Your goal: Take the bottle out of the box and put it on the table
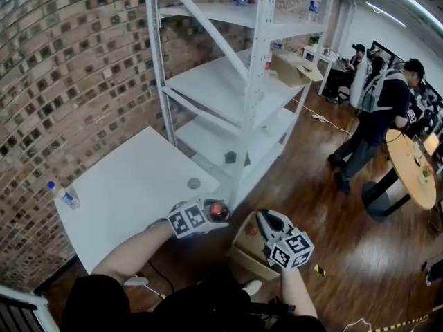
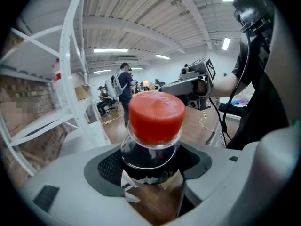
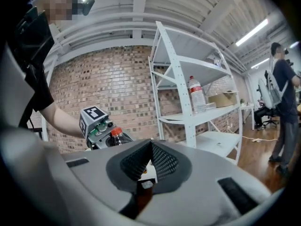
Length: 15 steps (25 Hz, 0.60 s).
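A dark-drink bottle (image 2: pixel 151 140) with a red cap (image 1: pixel 217 210) stands up between the jaws of my left gripper (image 2: pixel 150 173), which is shut on its neck. In the head view that left gripper (image 1: pixel 208 216) hangs just off the near right corner of the white table (image 1: pixel 131 178), above the floor. The open cardboard box (image 1: pixel 243 249) sits on the floor below, between both hands. My right gripper (image 1: pixel 266 219) hovers over the box with its pads together and nothing in them. In the right gripper view the right gripper (image 3: pixel 150 160) points toward the held bottle (image 3: pixel 117 136).
A small water bottle (image 1: pixel 63 195) stands at the table's left edge, and a round grey disc (image 1: pixel 194 183) lies near its right edge. A white shelf unit (image 1: pixel 239 81) rises behind the table, bearing a cardboard box (image 1: pixel 294 68). People (image 1: pixel 377 123) stand by a round wooden table (image 1: pixel 410 168) at right.
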Tool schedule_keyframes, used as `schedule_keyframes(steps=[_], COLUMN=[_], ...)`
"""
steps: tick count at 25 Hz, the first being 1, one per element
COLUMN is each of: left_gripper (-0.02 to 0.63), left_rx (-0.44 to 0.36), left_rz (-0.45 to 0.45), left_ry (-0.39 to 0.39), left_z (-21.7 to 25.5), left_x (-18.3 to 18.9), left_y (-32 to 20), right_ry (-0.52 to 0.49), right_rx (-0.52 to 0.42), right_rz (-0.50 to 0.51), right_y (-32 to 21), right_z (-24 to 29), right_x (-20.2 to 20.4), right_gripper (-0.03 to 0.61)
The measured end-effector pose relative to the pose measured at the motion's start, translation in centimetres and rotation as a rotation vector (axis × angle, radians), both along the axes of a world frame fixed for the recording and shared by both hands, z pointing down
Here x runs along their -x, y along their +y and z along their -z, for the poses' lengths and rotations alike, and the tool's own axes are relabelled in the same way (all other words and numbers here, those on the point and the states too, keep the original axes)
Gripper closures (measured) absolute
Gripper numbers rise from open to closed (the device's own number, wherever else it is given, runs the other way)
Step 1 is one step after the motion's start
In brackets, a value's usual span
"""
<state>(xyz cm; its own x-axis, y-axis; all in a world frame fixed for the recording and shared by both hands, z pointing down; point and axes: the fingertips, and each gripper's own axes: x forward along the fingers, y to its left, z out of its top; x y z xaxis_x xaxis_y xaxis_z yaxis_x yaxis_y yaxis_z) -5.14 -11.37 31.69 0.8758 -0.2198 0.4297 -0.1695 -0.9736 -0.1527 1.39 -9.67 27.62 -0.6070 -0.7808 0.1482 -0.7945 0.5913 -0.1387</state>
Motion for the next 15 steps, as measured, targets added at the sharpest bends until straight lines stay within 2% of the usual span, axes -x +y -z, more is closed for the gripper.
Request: schedule_keyframes(steps=[5, 8, 11, 15], left_gripper=[0.305, 0.304, 0.305, 0.304], left_rx=[-0.015, -0.029, -0.04, -0.015], left_rz=[0.229, 0.401, 0.574, 0.791], left_ry=[-0.01, -0.029, -0.023, 0.002], left_z=[0.6, 0.6, 1.2, 1.3], left_x=[10.5, 16.1, 20.3, 24.9], left_y=[-1.1, -1.3, -1.5, -1.1], right_ry=[-0.023, -0.027, -0.029, -0.03], right_rx=[-0.02, -0.02, -0.036, -0.062], right_rz=[0.202, 0.35, 0.503, 0.676], right_y=[-1.9, -2.9, -4.1, -4.7], right_z=[1.0, 1.7, 3.1, 4.5], right_x=[9.1, 14.2, 18.5, 22.3], right_gripper=[0.574, 0.574, 0.574, 0.574])
